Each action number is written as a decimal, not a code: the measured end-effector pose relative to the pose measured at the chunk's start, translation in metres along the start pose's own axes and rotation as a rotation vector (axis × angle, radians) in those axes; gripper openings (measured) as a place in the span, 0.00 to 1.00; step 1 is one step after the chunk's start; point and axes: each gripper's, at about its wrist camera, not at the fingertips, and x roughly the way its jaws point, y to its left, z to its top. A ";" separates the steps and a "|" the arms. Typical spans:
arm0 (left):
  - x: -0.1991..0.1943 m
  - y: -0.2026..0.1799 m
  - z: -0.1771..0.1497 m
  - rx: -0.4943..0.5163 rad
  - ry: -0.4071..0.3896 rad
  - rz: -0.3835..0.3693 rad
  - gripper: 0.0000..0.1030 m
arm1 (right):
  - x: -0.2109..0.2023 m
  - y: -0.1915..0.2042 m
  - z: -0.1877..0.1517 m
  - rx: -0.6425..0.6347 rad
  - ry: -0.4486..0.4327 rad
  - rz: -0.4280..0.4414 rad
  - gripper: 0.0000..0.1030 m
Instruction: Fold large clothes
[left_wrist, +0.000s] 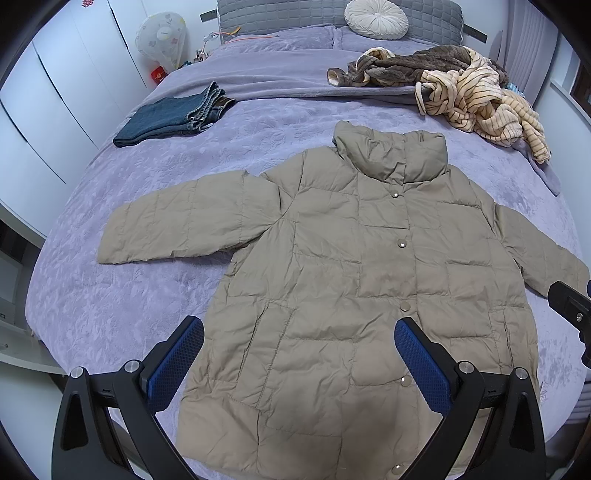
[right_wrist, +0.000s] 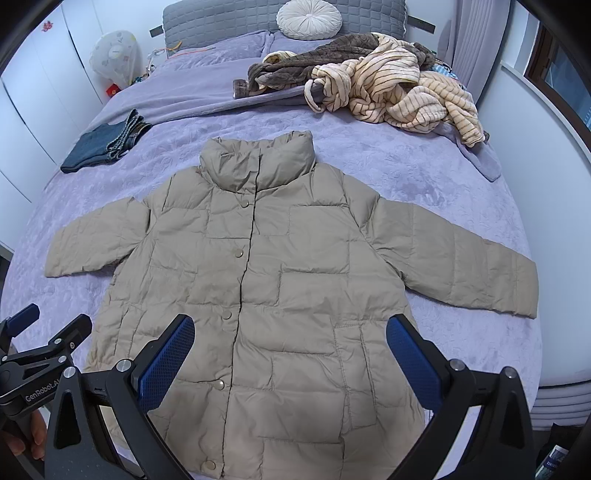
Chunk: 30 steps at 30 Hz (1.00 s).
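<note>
beige puffer jacket (left_wrist: 351, 277) spread flat on the bed (left_wrist: 110, 295); left tool (left_wrist: 299, 343) and right tool (right_wrist: 290, 339) both wide, empty.

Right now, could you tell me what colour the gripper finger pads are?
Blue, with a fine mesh texture; the pads show best in the right wrist view.

A home bedroom: a wide bed with a lilac plush cover (left_wrist: 155, 295), grey quilted headboard (left_wrist: 295, 14), round cream pillow (left_wrist: 376, 19), white wardrobe doors (left_wrist: 55, 92) beyond the claw.

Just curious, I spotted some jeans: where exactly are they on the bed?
The folded jeans lie on the bed's far left side in both views, beyond the beige jacket's left-hand sleeve.
</note>
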 end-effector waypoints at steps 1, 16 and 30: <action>0.001 0.001 -0.001 0.000 0.000 0.000 1.00 | 0.000 0.000 0.000 0.000 0.001 0.001 1.00; 0.001 0.004 -0.001 -0.005 0.006 -0.007 1.00 | 0.003 0.008 -0.005 0.001 0.014 0.011 1.00; 0.051 0.050 -0.003 -0.126 0.131 -0.139 1.00 | 0.035 0.025 -0.006 0.052 0.104 0.072 1.00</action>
